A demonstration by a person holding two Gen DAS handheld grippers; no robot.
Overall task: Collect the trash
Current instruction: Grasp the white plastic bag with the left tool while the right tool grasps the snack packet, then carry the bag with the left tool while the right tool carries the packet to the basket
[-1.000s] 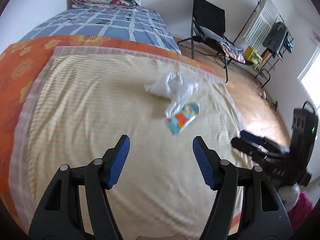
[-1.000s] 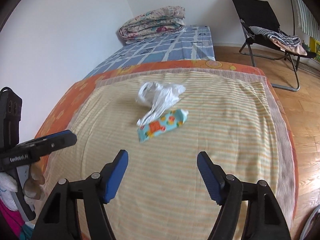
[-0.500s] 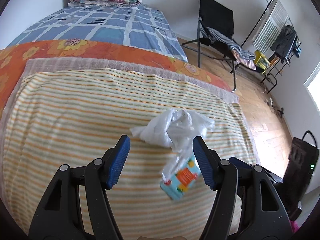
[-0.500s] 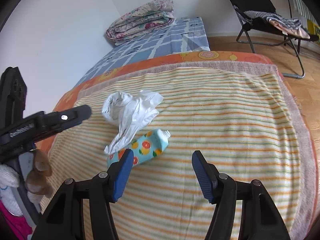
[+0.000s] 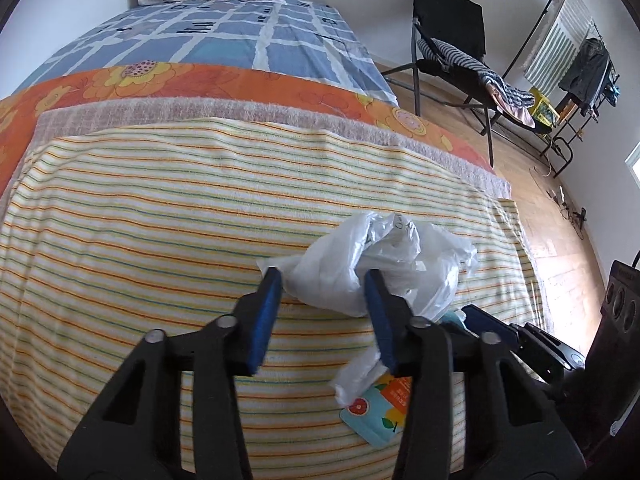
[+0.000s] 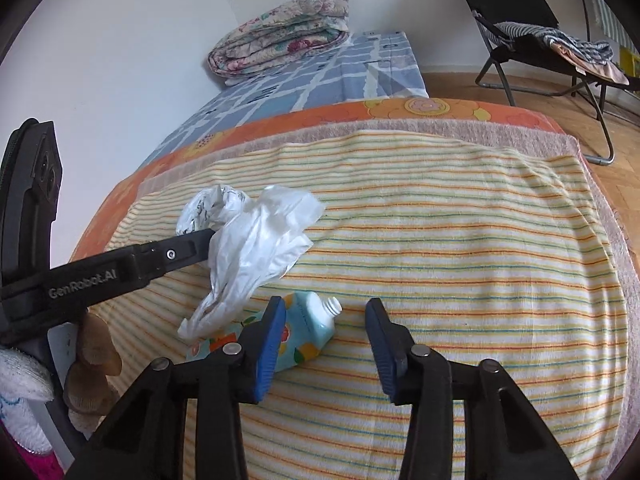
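Observation:
A crumpled white plastic bag [image 5: 372, 268] lies on the striped towel [image 5: 160, 216] on the bed; it also shows in the right wrist view [image 6: 256, 240]. My left gripper [image 5: 324, 292] is open with its blue fingers on either side of the bag's near end. A light-blue empty tube with an orange-fruit print [image 6: 304, 328] lies just below the bag, its capless neck pointing right; it also shows in the left wrist view [image 5: 376, 408]. My right gripper [image 6: 326, 330] is open just above and right of the tube, its left finger in front of the tube.
A folded floral quilt [image 6: 280, 32] sits at the far end of the bed on a blue checked sheet [image 5: 224, 36]. A black folding chair [image 5: 452, 52] and a clothes rack [image 5: 576, 64] stand on the wooden floor to the right.
Both grippers have moved forward and down toward the trash. My left gripper's fingers now straddle the bag and have narrowed. My right gripper has come close over the tube.

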